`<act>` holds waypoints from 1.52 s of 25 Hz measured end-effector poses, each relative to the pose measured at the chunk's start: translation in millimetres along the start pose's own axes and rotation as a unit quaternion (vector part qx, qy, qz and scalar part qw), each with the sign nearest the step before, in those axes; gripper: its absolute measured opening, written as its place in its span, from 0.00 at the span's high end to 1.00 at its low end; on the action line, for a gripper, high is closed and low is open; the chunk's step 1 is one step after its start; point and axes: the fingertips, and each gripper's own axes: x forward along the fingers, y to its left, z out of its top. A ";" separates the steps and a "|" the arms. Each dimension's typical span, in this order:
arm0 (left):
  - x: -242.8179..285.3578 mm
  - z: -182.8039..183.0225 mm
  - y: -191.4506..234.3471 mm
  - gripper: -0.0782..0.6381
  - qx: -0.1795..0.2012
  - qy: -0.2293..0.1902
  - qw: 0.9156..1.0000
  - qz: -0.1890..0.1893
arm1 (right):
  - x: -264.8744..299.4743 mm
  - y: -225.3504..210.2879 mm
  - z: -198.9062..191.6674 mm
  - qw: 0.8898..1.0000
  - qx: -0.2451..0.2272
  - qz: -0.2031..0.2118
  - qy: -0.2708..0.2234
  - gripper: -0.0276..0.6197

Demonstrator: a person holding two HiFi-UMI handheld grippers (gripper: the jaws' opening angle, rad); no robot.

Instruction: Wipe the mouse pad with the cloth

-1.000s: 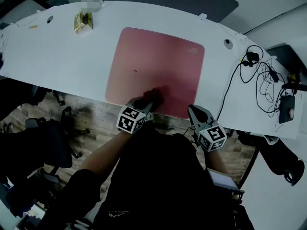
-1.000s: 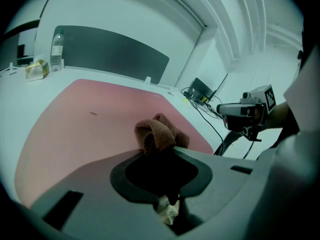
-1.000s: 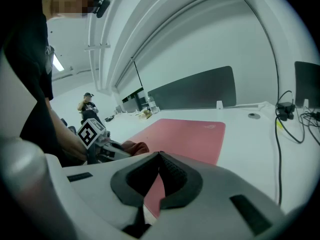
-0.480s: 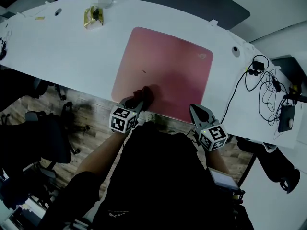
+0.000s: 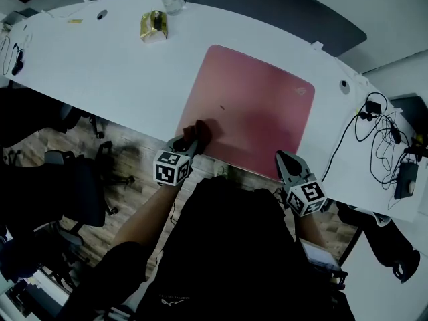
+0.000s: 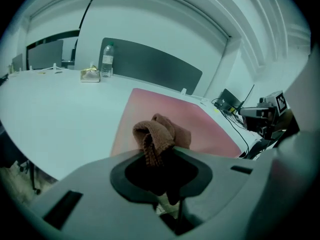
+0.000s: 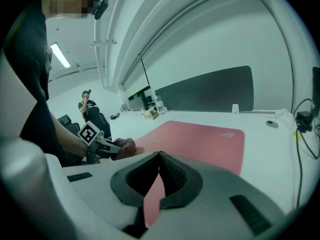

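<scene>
Now the left gripper (image 5: 190,138) pinches the cloth (image 6: 161,134) on the mouse pad (image 5: 261,109), near-left corner; the right gripper (image 5: 283,160) hovers at the pad's near edge. Its jaws are pressed together, empty.

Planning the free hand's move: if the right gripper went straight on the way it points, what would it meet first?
Most likely the pink mouse pad, near its front edge; the right gripper aims low across it. Depth is unclear.

Brown is my cloth (image 6: 157,136), pink the mouse pad (image 5: 254,112). The worktop (image 5: 100,65) is white. My marker cubes (image 5: 172,168) wear black-and-white squares.
</scene>
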 end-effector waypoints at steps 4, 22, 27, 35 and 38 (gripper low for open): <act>-10.9 4.3 24.8 0.79 -0.001 -0.012 1.000 0.027 | 6.3 5.3 4.4 1.000 -0.004 0.004 -0.001 0.92; -18.2 68.1 98.3 0.79 0.047 -0.057 0.990 0.118 | -10.4 4.3 9.4 0.999 0.002 -0.039 -0.035 0.92; 6.0 74.3 91.5 0.79 0.080 -0.036 0.989 0.120 | -23.1 -0.2 3.4 0.997 0.014 -0.061 -0.043 0.92; 25.6 63.3 43.2 0.79 0.073 -0.022 0.995 0.067 | -31.9 -4.3 -7.0 0.996 0.029 -0.076 -0.045 0.92; 32.0 61.0 26.6 0.79 0.085 -0.014 0.995 0.048 | -32.2 -7.6 -5.4 0.996 0.030 -0.075 -0.048 0.92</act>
